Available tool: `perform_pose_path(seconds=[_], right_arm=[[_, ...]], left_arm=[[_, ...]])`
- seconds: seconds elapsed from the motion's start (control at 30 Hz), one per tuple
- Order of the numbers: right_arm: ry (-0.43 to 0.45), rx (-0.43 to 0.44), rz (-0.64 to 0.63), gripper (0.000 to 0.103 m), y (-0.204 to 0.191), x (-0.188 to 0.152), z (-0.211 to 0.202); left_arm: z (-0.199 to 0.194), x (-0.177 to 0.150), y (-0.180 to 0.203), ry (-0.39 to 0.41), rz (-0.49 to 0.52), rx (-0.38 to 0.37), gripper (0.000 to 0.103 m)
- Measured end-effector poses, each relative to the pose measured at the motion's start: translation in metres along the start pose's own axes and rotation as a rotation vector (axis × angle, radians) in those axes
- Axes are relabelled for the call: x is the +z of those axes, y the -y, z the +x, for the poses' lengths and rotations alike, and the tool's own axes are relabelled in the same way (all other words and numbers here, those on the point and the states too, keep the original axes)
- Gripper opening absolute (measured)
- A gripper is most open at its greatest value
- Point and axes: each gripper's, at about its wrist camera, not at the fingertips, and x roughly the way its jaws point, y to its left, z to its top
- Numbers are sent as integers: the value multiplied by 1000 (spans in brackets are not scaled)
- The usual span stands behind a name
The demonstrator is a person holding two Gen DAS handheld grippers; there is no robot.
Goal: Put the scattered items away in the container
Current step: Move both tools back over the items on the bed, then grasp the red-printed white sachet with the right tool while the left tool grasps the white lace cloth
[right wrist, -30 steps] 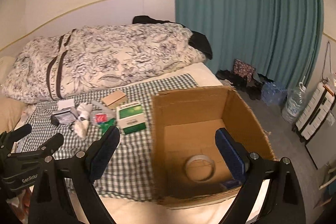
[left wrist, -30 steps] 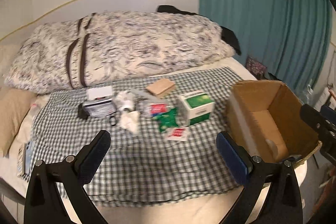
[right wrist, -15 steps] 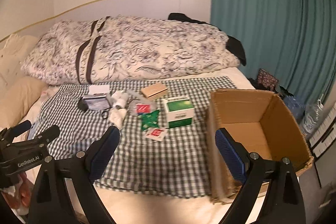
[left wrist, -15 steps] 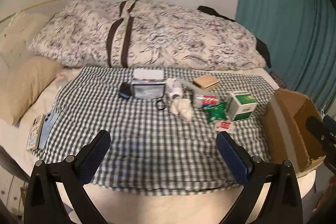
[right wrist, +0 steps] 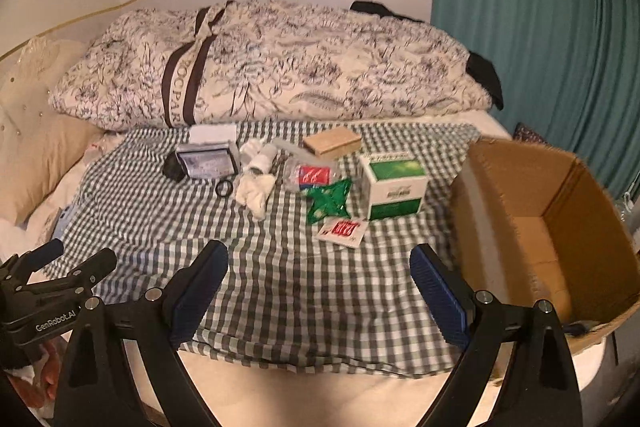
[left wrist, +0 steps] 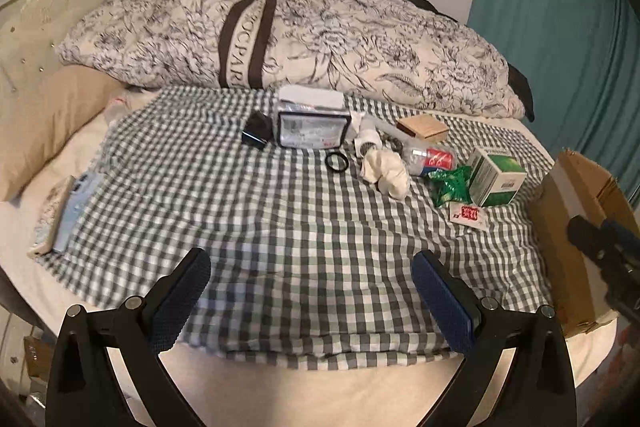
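scattered items all lie on the bed ahead of both tongs, left tongs and right tongs wide and empty; cardboard box right, nothing visibly packed.

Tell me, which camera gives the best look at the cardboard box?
The right wrist view. There the cardboard box shows its open top, inner walls and part of its floor, right of the checked cloth. The left wrist view catches only its near wall and a flap at the frame's right edge.
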Motion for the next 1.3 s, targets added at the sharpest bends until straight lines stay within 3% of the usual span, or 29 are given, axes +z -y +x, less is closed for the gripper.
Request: perform_pose_path(seconds=[0.27, 0.63, 0.9, 1.17, 1.2, 1.23, 1.27, 1.3], right_arm=[[-120, -11, 16, 93, 19, -10, 85], [-215, -45, 26, 93, 41, -1, 186], [-253, -54, 12, 93, 45, 0, 225], [-250, -63, 10, 93, 44, 1, 246], [-248, -65, 8, 93, 44, 1, 248], [-246, -66, 4, 93, 43, 1, 249], [-245, -68, 0, 92, 43, 0, 249], [-244, -71, -2, 91, 43, 0, 250]], left_arm=[[79, 21, 29, -49, 5, -32, 103], [167, 50, 71, -107, 29, -64, 103], [205, 57, 81, -146, 22, -66, 103], [230, 62, 87, -155, -10, -17, 103], [233, 61, 87, -158, -5, -4, 101], [235, 60, 86, -157, -4, 4, 93], [237, 59, 86, -161, -5, 8, 74], [240, 58, 85, -175, -4, 12, 66]])
